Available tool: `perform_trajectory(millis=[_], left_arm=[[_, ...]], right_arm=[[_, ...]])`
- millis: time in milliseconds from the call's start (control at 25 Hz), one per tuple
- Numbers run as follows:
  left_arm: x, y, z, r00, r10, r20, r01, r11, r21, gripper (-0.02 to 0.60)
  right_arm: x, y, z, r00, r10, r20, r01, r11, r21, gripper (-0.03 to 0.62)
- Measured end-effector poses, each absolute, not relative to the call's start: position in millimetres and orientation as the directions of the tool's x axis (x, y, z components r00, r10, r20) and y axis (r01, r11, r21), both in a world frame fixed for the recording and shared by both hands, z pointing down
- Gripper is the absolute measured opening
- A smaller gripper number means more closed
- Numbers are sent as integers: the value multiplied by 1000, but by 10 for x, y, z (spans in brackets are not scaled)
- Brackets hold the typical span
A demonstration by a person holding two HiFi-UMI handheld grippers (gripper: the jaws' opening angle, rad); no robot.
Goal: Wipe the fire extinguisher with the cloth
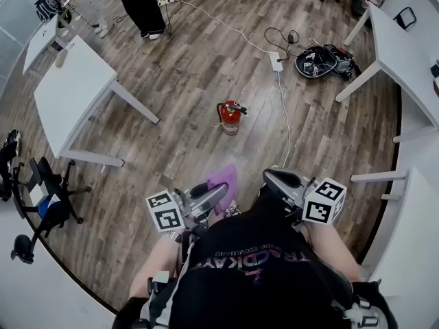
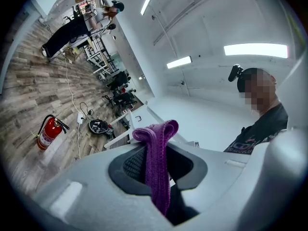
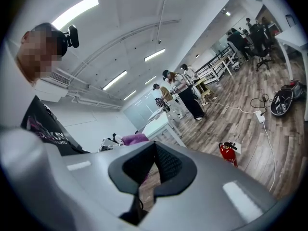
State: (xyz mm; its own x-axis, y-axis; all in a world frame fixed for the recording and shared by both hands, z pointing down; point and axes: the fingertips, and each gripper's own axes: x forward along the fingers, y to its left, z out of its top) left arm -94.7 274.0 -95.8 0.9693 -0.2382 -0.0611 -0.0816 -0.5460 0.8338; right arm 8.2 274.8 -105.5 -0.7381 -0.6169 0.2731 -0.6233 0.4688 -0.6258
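Observation:
A small red fire extinguisher (image 1: 231, 116) stands upright on the wood floor, well ahead of both grippers. It also shows far off as the fire extinguisher (image 2: 48, 131) at the left and as the fire extinguisher (image 3: 228, 153) at the right. My left gripper (image 1: 218, 192) is shut on a purple cloth (image 1: 223, 181); the cloth (image 2: 156, 165) hangs folded between its jaws. My right gripper (image 1: 280, 179) is shut with nothing in it, its jaws (image 3: 153, 170) meeting. Both are held close to my body, apart from the extinguisher.
A white power strip (image 1: 276, 61) and cable (image 1: 284, 108) run past the extinguisher on the right. White tables (image 1: 68, 94) stand left and tables (image 1: 405, 53) right. A dark bag (image 1: 322, 60) lies far right. A person (image 1: 140, 5) stands at the back. Office chairs (image 1: 41, 190) sit left.

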Motion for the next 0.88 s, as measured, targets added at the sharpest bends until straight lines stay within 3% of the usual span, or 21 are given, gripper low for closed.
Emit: perform_trajectory(millis=[400,880], left_arm=[[-833,2399,-851,942,-335,-28,-159,-518,840,74],[-387,1379,-645,784,-620,1,-299,-377,876,74]], right_arm=[[380,2310,-1028,-773,-583,250,-580,489,-651,9],[1000,997,-667,-892,-331,307,-448,555,-701,3]])
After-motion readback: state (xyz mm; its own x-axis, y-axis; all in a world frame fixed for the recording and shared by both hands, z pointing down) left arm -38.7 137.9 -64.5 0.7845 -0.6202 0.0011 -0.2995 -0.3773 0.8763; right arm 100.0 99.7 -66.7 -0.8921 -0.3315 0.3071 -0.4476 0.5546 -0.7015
